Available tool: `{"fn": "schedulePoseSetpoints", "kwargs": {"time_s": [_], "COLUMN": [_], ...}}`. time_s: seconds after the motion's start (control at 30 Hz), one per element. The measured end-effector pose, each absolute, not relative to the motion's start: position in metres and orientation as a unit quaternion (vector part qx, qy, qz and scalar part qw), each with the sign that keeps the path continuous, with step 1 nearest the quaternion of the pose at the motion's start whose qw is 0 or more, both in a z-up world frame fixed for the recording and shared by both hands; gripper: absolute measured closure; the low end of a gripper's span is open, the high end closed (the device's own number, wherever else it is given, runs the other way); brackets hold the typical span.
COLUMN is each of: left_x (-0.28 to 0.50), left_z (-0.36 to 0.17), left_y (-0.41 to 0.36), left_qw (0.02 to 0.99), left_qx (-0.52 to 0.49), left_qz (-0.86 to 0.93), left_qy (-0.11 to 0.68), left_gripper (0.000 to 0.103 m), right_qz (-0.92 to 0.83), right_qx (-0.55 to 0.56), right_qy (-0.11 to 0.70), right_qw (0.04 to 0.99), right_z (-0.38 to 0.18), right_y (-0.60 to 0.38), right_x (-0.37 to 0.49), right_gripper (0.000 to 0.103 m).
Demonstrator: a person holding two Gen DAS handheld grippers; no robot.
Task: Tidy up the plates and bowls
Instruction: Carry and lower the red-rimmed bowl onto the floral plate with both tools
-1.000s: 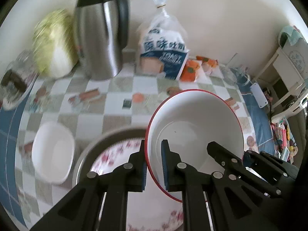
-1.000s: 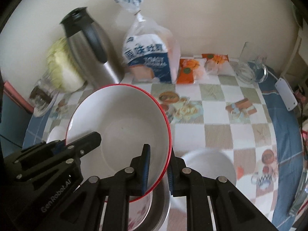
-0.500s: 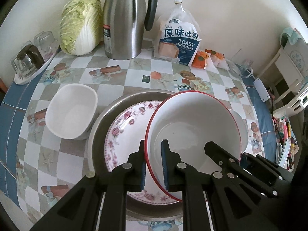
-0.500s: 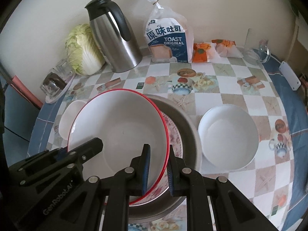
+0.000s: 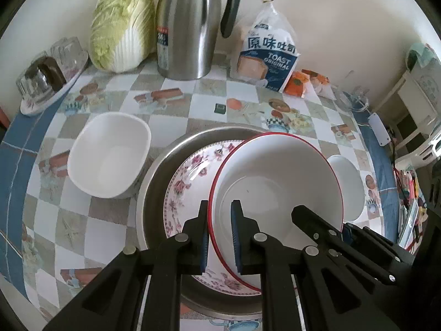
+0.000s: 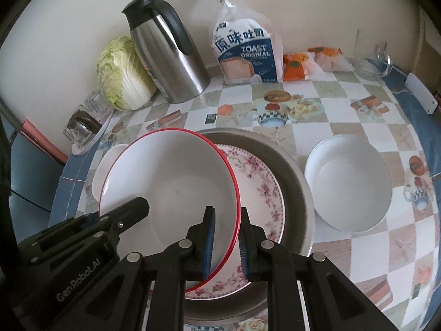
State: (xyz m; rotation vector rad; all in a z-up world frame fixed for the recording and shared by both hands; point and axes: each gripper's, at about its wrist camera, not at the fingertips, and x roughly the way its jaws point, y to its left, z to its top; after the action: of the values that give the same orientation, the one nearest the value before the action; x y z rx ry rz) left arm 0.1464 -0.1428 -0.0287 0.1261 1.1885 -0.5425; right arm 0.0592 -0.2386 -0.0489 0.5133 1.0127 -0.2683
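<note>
Lowered bowl [image 5: 278,182] between both tongs [image 5: 219,231]

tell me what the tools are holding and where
Both hold the red-rimmed bowl by its rim: left tool on one side, right tool on the opposite side.

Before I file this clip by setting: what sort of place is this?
Most likely a home kitchen or dining table: a patterned tablecloth, a steel thermal jug, a cabbage and bagged toast bread against a plain wall.
</note>
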Motion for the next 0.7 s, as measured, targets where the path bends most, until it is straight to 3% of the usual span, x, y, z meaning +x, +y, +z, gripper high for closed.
{"fn": "schedulePoseSetpoints", "kwargs": {"time_s": [0.7], "left_x": [0.161], "left_z": [-0.049], "left_y": [-0.152], "left_qw": [0.779], "left_qx": [0.077], "left_qz": [-0.243], "left_qy": [0.572], "left_gripper": [0.088], "right_qz": [-0.136], "right_qx": [0.259], "right_qy": [0.502], "right_qw": [0.814], "right_z": [-0.073], "right_y": [-0.24], "right_x": [0.071], "right_gripper": [0.086]}}
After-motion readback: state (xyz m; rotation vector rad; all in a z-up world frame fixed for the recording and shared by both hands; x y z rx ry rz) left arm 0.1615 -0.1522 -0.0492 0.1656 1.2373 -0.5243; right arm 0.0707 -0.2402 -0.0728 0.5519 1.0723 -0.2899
